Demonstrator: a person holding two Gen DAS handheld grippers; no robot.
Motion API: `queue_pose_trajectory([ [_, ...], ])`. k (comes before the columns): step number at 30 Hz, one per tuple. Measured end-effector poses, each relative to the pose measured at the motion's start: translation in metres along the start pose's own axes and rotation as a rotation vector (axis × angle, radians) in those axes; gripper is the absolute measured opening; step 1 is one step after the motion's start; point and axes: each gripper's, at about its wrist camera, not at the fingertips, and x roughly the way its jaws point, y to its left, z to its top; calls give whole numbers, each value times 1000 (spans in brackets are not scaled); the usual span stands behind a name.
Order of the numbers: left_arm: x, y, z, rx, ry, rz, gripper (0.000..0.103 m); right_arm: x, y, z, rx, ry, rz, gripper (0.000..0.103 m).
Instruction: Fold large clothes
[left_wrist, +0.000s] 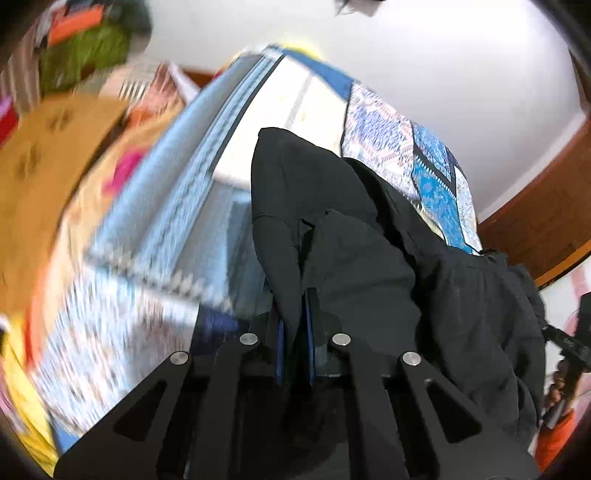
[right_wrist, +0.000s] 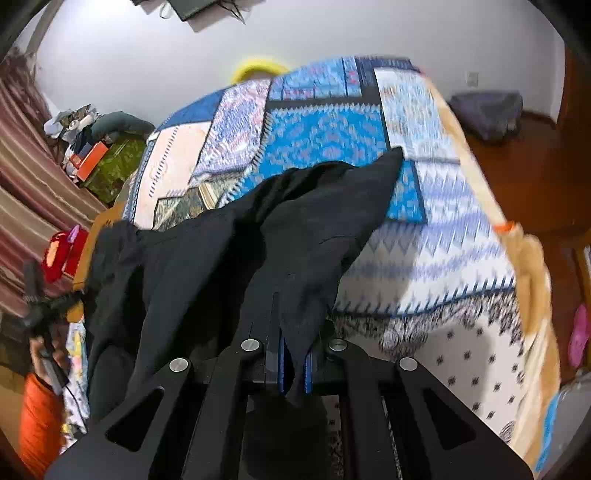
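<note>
Black, soft, crumpled cloth (left_wrist: 369, 258) is pinched tight by the left gripper (left_wrist: 295, 332) and right gripper (right_wrist: 293, 365) over a blue patchwork bedspread (right_wrist: 325, 133).

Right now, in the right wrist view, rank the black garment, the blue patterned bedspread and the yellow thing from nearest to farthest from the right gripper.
1. Black garment, clamped in the right gripper.
2. Blue patterned bedspread, beyond it, underneath.
3. Yellow thing, past the bed's far edge.
</note>
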Motion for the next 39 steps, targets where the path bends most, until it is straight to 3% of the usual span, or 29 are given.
queue_pose_trajectory([
  [5, 26, -6, 19, 38, 26, 80, 11, 30, -16, 6, 69, 40, -52, 6],
  [9, 45, 1, -2, 72, 82, 139, 13, 47, -36, -6, 135, 93, -43, 13],
  [13, 39, 3, -22, 170, 99, 204, 14, 28, -40, -10, 122, 107, -52, 13],
  [18, -5, 9, -35, 201, 70, 181, 18, -21, -25, -22, -2, 63, -102, 16],
  [20, -25, 11, -41, 206, 47, 183, 30, -44, -20, -30, -38, 39, -95, 23],
  [22, -45, 14, -50, 210, 16, 190, 41, -69, -15, -41, -74, 7, -108, 43],
  [25, -69, 23, -67, 203, 9, 172, 45, -94, -10, -60, -112, -37, -138, 57],
  [30, -82, 47, -101, 147, 53, 139, 49, -100, -21, -91, -94, -11, -140, 58],
  [34, -70, 69, -134, 100, 139, 138, 49, -82, -40, -116, 9, 62, -144, 58],
  [39, -49, 85, -169, 52, 216, 104, 49, -64, -51, -145, 102, 129, -71, 58],
])
